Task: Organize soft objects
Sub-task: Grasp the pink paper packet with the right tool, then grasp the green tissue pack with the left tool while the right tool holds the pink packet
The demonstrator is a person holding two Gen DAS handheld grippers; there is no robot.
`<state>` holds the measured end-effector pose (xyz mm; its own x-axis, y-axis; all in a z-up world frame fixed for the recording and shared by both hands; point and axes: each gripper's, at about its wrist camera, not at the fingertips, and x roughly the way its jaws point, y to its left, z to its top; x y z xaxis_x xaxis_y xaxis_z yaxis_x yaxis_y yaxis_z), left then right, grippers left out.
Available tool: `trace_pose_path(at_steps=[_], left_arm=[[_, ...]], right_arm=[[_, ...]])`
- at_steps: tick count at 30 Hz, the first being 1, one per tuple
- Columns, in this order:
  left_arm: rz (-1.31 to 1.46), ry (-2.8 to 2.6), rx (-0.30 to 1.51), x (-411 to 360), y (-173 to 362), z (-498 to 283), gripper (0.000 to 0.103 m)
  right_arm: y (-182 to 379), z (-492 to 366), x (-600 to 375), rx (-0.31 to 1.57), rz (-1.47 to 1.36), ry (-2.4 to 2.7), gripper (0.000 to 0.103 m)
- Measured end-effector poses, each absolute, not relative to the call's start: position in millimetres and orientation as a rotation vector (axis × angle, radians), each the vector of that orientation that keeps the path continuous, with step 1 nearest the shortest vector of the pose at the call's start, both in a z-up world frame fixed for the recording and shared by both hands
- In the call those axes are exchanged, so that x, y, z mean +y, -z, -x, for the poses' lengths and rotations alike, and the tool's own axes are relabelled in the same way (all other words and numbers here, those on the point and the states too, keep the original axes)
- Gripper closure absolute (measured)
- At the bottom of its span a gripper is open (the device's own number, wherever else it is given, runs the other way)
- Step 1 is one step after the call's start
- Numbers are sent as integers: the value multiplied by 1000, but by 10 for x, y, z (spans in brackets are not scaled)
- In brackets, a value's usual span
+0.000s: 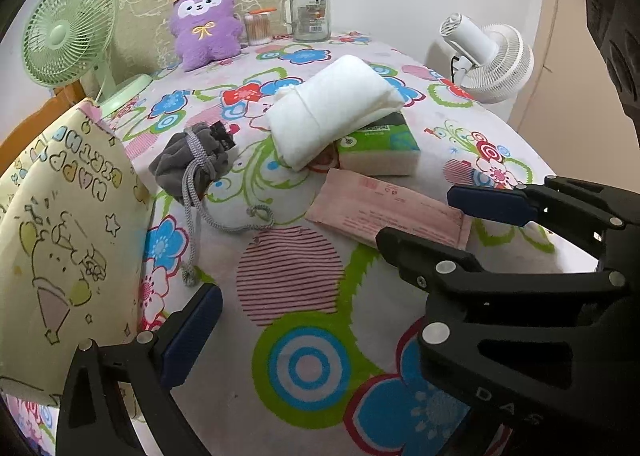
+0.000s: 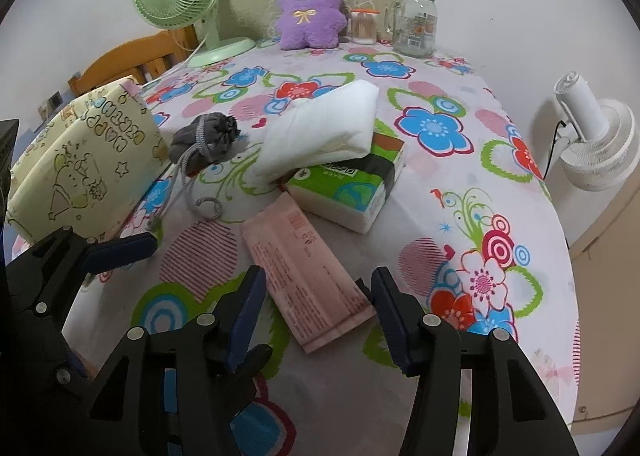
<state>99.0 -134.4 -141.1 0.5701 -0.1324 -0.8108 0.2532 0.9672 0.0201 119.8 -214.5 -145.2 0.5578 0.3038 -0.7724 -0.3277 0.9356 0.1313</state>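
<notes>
Containers first: your yellow fabric bag (image 2: 80,164) stands at the table's left edge, and what it holds cannot be seen. Behind it, the glass jar (image 2: 414,26) with the green cap looks empty, and the small tub (image 2: 364,28) beside it holds cotton swabs. The grey drawstring pouch (image 2: 204,142) lies cinched shut, contents hidden.

Your right gripper (image 2: 318,320) is spread wide, its blue pads on either side of the near end of the pink packet (image 2: 308,272), not touching it. Your left gripper (image 1: 336,252) is also wide open over the tablecloth (image 1: 300,368), with the packet's corner near its upper finger. The white folded cloth (image 2: 324,128) rests on the green tissue pack (image 2: 348,188) just beyond.
</notes>
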Motion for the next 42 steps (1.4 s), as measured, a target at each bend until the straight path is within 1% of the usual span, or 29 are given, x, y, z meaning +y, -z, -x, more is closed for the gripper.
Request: trace_pose_path(at_steps=[2,4,6,11,12,13,15,16,26,32,42], left_arm=[[-137,224,938,-1325,1410,-982,0],[-136,222,938,-1306,1406,-982,0],[-135,228,938,-1300,1402,-982,0],[-141,234,941,-1294,1414,-1001,0],[-138,234,943,-1291,1416,-1011,1],[-132,234,940,-1284,1412,-1013,1],[-132,235,944,-1287,1416,-1021,1],[-137,234,944,-1294,1419,-1018,1],[-145,219,931,-1345,1382,-973,1],[-170,236,889,-1540,1265,-978,1],[-171,235,868,-1843,1174,-1201,2]], right_arm=[[1460,-1197,-2125,908,24,-381,44],[1471,-1218,-2093,902,34,-385,37],[1485,-1265,-2061,904,53,-379,33],[1516,-1361,-1943,894,115,-399,33],[1516,-1373,-1925,892,123,-401,37],[1516,-1378,-1916,890,124,-406,48],[1503,-1372,-1911,880,120,-413,57],[1503,-1370,-1914,880,119,-407,59],[1415,-1185,-2086,850,82,-411,60],[1281,-1045,-2291,811,46,-377,60],[1217,-1136,-2711,811,-47,-253,60]])
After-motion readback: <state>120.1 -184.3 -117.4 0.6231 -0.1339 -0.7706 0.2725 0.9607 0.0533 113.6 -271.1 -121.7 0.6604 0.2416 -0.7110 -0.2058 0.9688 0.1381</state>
